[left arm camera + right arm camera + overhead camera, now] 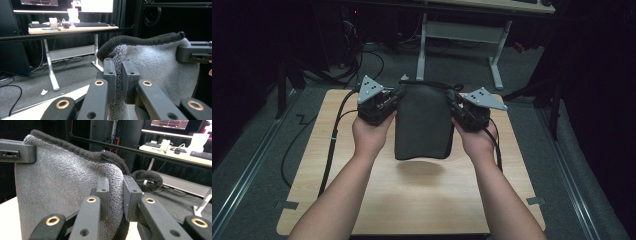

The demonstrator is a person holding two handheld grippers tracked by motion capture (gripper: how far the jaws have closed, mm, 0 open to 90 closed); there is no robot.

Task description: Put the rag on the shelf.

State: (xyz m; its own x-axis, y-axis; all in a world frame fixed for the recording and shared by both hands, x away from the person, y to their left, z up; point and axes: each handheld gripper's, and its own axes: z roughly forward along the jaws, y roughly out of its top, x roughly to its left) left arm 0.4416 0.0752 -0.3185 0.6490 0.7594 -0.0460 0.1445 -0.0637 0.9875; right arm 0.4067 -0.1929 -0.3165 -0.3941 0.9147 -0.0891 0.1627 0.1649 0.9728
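Fuzzy grey cloth [422, 122] with a thick dark rim, hung above the pale wooden desk [412, 200], left gripper [398, 97] and right gripper [454, 102] each pinched tight on a top corner

You are in a dim lab or office workspace. A desk [72, 28] behind your wooden table [412, 200] carries keyboards [91, 24] below lit monitors [40, 2]. Cables [362, 60] trail across grey carpet [257, 165], with black curtains [120, 15] and metal framing around.
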